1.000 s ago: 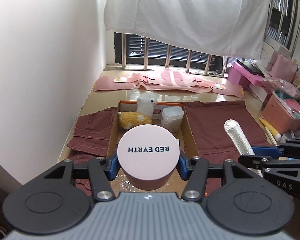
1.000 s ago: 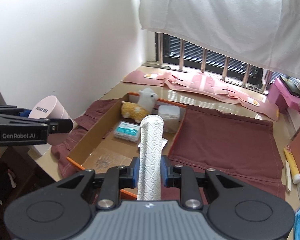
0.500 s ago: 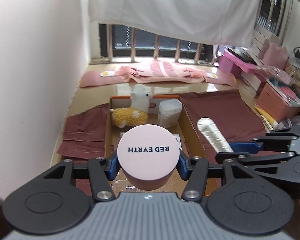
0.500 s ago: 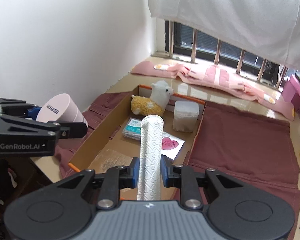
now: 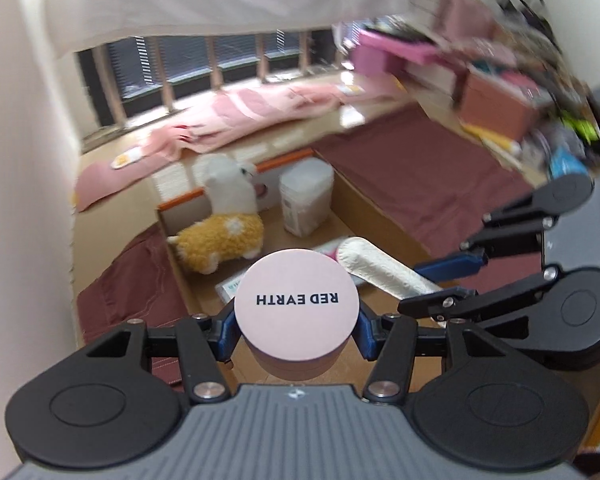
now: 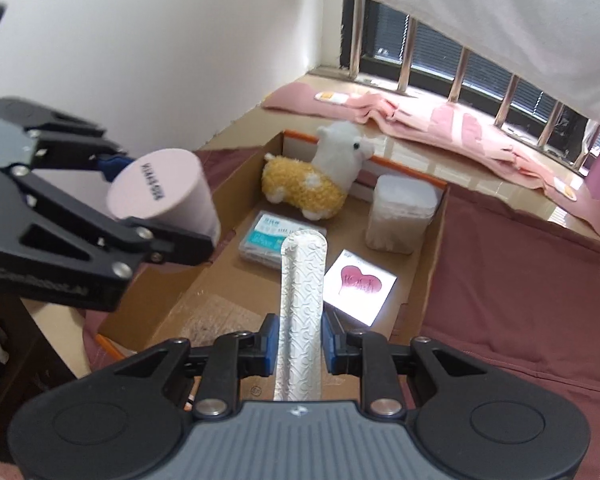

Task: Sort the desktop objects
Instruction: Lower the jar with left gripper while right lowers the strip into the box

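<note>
My left gripper (image 5: 296, 334) is shut on a round pink jar (image 5: 296, 312) marked RED EARTH, held above the near left corner of an open cardboard box (image 6: 236, 176). My right gripper (image 6: 300, 344) is shut on a long silver embossed packet (image 6: 303, 280) that points over the box's middle. In the left wrist view the right gripper (image 5: 456, 276) and the silver packet (image 5: 380, 268) come in from the right. The right wrist view shows the left gripper (image 6: 140, 216) with the pink jar (image 6: 164, 192) at the left.
Inside the box lie an alpaca plush (image 6: 312, 176), a clear plastic tub (image 6: 400, 216), a teal and white pack (image 6: 264, 236) and a heart card (image 6: 360, 284). Maroon cloth (image 6: 520, 280) spreads to the right, pink cloth (image 6: 440, 120) by the window. Pink boxes (image 5: 496, 100) crowd the far right.
Both grippers have sunk and come closer to the box, each keeping its object. The left wrist view has rolled, and the right gripper now sits nearer the pink jar.
</note>
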{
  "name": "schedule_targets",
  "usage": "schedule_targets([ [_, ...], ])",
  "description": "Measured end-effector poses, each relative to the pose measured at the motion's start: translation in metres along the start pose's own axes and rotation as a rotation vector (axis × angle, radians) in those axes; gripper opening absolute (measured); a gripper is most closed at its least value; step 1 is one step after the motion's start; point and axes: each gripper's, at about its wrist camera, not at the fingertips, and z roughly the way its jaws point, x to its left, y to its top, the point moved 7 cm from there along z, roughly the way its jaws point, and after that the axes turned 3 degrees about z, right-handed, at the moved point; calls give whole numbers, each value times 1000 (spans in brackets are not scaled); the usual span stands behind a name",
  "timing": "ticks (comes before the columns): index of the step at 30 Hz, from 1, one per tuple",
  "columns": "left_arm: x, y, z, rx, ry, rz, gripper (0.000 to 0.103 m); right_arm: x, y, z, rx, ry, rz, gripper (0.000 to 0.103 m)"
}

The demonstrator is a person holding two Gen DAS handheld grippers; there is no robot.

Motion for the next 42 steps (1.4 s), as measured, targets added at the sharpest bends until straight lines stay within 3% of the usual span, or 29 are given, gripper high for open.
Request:
schedule_targets([
  [8,-2,-12,33,52,-70,103,56,3,-4,23,63,16,-96,21],
  [21,-5,-14,54,92,-42,158,56,-3,-9,47,117,117,-198,21],
  [42,-25,-18,87,136,-65,341,56,-18,-12,60,159,138,-235,21],
])
